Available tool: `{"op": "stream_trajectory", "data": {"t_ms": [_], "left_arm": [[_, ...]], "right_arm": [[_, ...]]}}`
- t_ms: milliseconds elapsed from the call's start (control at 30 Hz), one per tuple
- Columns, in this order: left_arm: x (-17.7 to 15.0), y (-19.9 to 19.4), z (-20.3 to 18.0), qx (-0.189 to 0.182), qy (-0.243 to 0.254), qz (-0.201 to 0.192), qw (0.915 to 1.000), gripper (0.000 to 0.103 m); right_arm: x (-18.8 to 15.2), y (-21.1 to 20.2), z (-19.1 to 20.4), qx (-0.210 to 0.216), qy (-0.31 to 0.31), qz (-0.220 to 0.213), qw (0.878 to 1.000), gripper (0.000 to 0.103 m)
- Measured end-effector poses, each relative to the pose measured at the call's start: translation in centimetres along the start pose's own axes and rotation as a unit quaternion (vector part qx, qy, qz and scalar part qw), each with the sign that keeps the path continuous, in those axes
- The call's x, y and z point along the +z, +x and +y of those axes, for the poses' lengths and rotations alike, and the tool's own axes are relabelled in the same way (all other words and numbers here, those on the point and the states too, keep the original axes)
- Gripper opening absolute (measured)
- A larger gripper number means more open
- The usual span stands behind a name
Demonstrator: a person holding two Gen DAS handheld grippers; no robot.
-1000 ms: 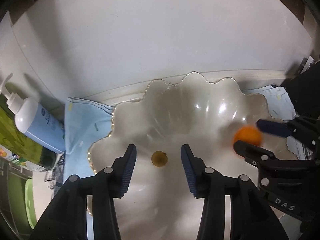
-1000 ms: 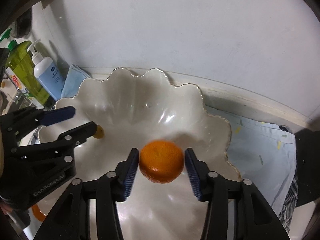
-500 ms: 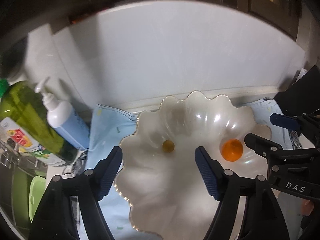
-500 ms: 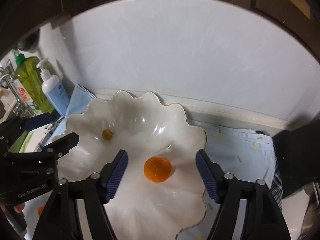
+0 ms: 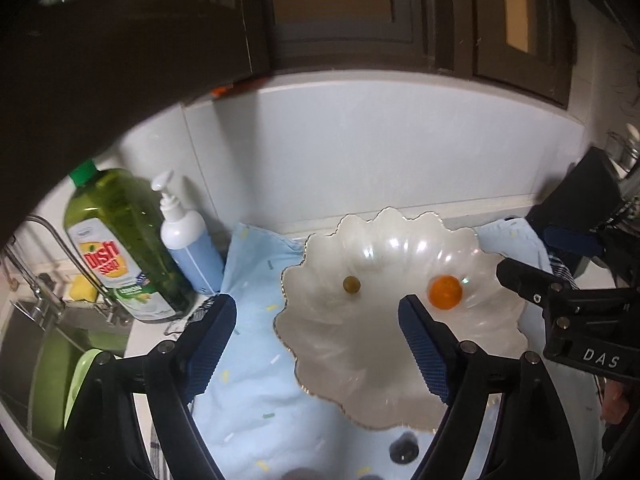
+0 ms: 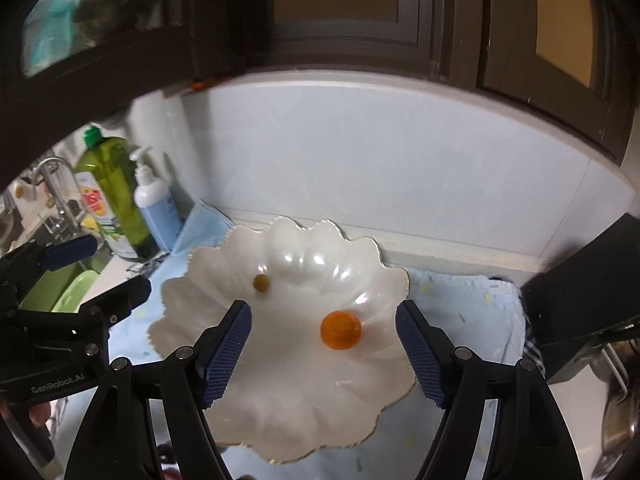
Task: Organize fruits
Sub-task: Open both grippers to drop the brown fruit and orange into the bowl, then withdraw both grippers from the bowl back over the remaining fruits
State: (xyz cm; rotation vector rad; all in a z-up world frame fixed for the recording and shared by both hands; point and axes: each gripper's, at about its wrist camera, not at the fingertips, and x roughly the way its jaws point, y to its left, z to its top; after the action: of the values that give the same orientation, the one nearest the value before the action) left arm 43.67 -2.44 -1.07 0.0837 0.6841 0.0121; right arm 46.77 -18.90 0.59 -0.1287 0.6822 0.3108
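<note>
Resting in a scalloped pearly white bowl (image 6: 280, 400) are two fruits: an orange mandarin (image 6: 340, 329) toward the bowl's right side and a much smaller yellow-green fruit (image 6: 261, 282) farther back and to the left, the two well apart from each other. The bowl sits on a pale blue cloth (image 5: 256, 392) spread over the surface, close to the white wall (image 6: 360, 168).

The left gripper (image 5: 316, 344) hovers above the cloth and the bowl's left rim, its blue-padded fingers (image 5: 210, 344) spreading apart with nothing between them; the small fruit lies beyond the gap, untouched. The right gripper (image 6: 323, 352) hangs over the bowl's near side with its fingers (image 6: 226, 350) released and set wide; the mandarin shows in the gap between them but lies down in the bowl, clear of both pads. Each gripper appears at the edge of the other's view, the two side by side over the bowl.

To the left of the cloth stand a green dish soap bottle (image 5: 120, 240) and a white pump bottle (image 5: 188, 244) with a blue label, just beside each other against the wall. Further left are a metal faucet (image 5: 48, 248) and a sink holding a light green tray (image 6: 76, 290). Dark cabinet doors (image 6: 344, 12) hang above the wall, and a black object (image 6: 584, 300) stands on the surface at the right.
</note>
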Motion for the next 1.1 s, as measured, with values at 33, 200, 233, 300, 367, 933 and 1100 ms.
{"op": "stream_trajectory", "data": {"t_ms": [33, 200, 233, 300, 367, 933, 1100], "left_arm": [[-0.2, -0.7, 0.0, -0.001, 0.003, -0.005, 1.0, 0.083], [-1.1, -3.9, 0.5, -0.012, 0.008, -0.023, 0.9996, 0.084], [-1.3, -4.7, 0.7, -0.015, 0.007, -0.03, 0.9994, 0.084], [-1.8, -6.2, 1.1, -0.019, 0.006, -0.041, 0.999, 0.085], [-2.4, -7.4, 1.1, -0.023, 0.007, -0.05, 0.9985, 0.086], [-8.8, -14.4, 1.0, -0.018, 0.02, -0.056, 0.9981, 0.086], [-10.7, -15.7, 0.8, -0.006, 0.026, -0.058, 0.9979, 0.086]], "right_arm": [[-0.1, -0.6, 0.2, 0.001, 0.0, -0.005, 1.0, 0.075], [-0.8, -3.9, 1.5, 0.004, -0.006, -0.029, 1.0, 0.075], [-1.0, -4.3, 1.6, 0.004, -0.006, -0.031, 0.999, 0.075], [-1.5, -5.5, 2.0, 0.004, -0.009, -0.037, 0.999, 0.075], [-2.2, -6.8, 2.6, 0.003, -0.011, -0.045, 0.999, 0.075], [-8.5, -13.9, 5.6, -0.016, -0.015, -0.081, 0.996, 0.076], [-10.2, -14.8, 6.1, -0.011, -0.005, -0.078, 0.997, 0.076]]}}
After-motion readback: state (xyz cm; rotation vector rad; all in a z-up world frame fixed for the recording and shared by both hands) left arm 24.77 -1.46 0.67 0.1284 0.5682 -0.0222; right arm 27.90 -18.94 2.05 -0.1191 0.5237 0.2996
